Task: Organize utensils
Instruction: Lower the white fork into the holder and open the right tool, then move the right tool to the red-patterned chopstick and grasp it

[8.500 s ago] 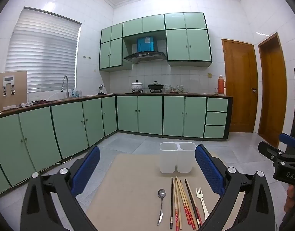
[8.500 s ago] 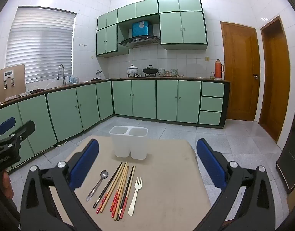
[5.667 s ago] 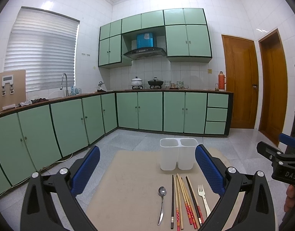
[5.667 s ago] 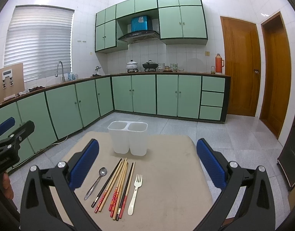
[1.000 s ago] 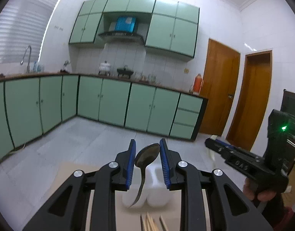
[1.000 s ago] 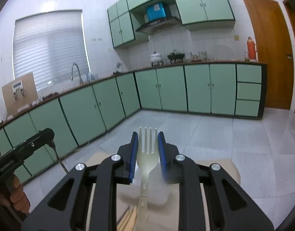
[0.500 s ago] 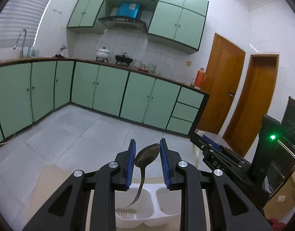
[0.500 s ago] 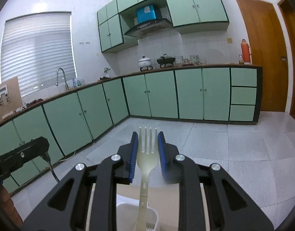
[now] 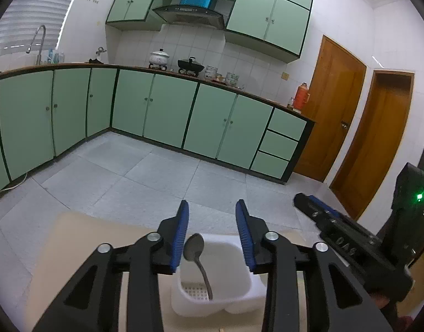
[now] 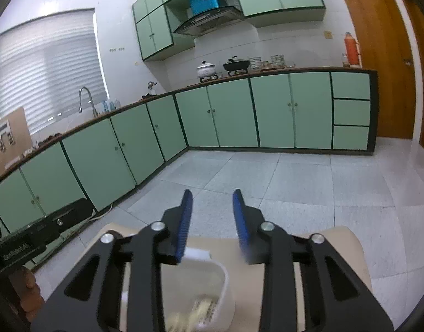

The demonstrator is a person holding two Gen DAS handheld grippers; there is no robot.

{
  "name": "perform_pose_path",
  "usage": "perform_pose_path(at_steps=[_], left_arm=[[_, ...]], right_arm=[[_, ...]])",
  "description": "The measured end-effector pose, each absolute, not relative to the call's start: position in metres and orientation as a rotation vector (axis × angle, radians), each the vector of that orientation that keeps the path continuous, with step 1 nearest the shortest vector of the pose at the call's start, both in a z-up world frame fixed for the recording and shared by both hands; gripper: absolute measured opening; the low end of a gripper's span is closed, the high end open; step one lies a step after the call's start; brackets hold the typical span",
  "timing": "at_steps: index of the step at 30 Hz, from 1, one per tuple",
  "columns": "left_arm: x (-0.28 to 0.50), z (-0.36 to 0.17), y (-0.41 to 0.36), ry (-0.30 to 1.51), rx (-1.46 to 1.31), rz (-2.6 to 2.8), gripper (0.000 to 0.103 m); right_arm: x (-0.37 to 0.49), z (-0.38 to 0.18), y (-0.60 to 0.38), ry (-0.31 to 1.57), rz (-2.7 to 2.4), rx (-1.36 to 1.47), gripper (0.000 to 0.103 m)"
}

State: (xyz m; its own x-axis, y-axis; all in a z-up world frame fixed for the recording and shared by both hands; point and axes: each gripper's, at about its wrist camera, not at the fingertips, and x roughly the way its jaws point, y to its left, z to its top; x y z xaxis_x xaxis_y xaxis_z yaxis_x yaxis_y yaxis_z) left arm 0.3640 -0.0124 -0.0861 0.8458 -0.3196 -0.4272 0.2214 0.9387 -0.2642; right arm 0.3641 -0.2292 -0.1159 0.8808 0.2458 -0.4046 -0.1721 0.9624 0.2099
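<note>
In the left wrist view my left gripper [image 9: 212,231] is open above a white two-compartment utensil holder [image 9: 241,301]. A metal spoon [image 9: 198,260] stands free in the holder's near compartment, its bowl up and leaning by the left finger. My right gripper [image 9: 333,229] shows at the right of that view. In the right wrist view my right gripper [image 10: 212,221] is open over the holder [image 10: 224,290]. A blurred pale fork [image 10: 203,304] lies down inside that compartment. My left gripper [image 10: 38,238] shows at the left edge.
The holder stands on a beige table [image 9: 60,238] whose far edge lies just beyond it. Past the table are grey floor tiles [image 9: 145,177], green base cabinets [image 9: 167,113] and two wooden doors [image 9: 377,138]. The chopsticks are out of view.
Both grippers have opened over the holder. The spoon has dropped from the left gripper into one compartment and the fork from the right gripper into the other.
</note>
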Motion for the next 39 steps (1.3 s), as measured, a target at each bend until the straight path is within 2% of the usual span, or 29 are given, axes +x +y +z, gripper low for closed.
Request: perform_pose_path(at_steps=[4,6,9,12,17,23,29,35,39], left_arm=[[0.335,-0.082,-0.011,0.473,-0.162,-0.288,0.049],[0.316,-0.083,-0.01,0.476,-0.142,-0.292,0.054],[0.281,-0.093,-0.007,0.493,-0.09,-0.279,0.059],[0.246,-0.112,-0.001,0.548,-0.082,-0.272,0.065],[0.192,-0.148,0.004,0.645,-0.016,-0.252,0.066],[0.153,-0.181,0.008,0.742,0.013,-0.232,0.066],[0.126,-0.195,0.012,0.667,-0.031,-0.176,0.063],[0.111,-0.202,0.011,0.685,-0.02,-0.19,0.063],[0.104,-0.207,0.016,0.695,-0.022,-0.175,0.063]], right_arm=[[0.333,-0.112,-0.24,0.448,0.181,0.166,0.051],[0.311,-0.115,-0.244,0.455,0.167,0.163,0.067],[0.268,-0.128,-0.246,0.491,0.141,0.122,0.078],[0.224,-0.148,-0.244,0.557,0.131,0.095,0.082],[0.158,-0.183,-0.238,0.678,0.109,0.077,0.08],[0.108,-0.207,-0.227,0.755,0.106,0.101,0.062],[0.082,-0.219,-0.209,0.74,0.111,0.09,0.051],[0.063,-0.229,-0.193,0.757,0.153,0.037,0.042],[0.054,-0.235,-0.189,0.787,0.176,0.048,0.041]])
